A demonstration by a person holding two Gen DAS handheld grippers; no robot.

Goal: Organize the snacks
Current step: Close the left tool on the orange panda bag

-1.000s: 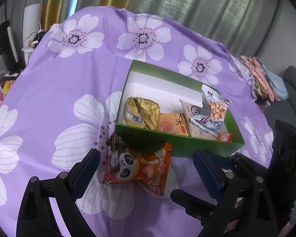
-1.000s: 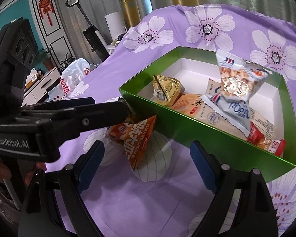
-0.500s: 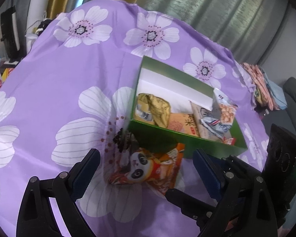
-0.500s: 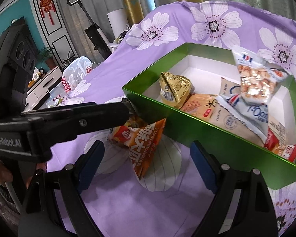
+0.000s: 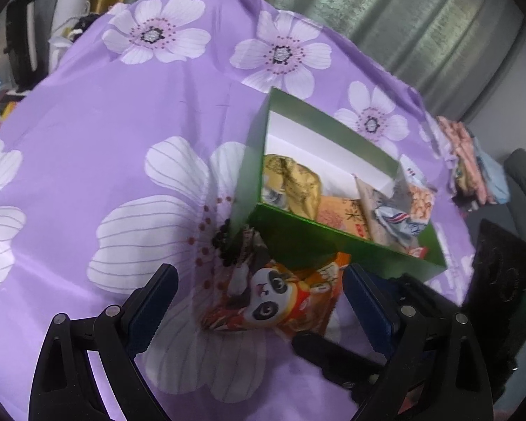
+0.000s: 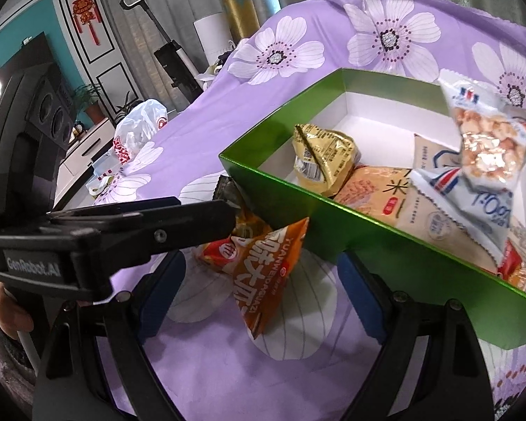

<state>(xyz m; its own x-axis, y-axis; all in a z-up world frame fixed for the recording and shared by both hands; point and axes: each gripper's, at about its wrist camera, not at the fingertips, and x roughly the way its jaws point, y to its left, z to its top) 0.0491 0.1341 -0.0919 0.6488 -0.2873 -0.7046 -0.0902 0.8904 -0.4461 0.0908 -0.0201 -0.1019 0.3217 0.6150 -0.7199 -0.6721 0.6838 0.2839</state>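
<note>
An orange panda snack packet lies on the purple flowered cloth, against the near wall of a green box. Inside the box lie a gold packet, an orange biscuit packet and a blue-white peanut bag. My left gripper stands open, its fingers on either side of the panda packet and not touching it. My right gripper is open too, just short of the same packet. A dark small packet peeks out beside the box corner.
The left gripper's body reaches in from the left in the right wrist view. A white plastic bag lies at the cloth's far left edge. Folded cloths are stacked at the right. Curtains hang behind.
Both grippers have come closer to the panda packet and lower. The box and packets look larger in both views. The jaws of both have stayed wide.
</note>
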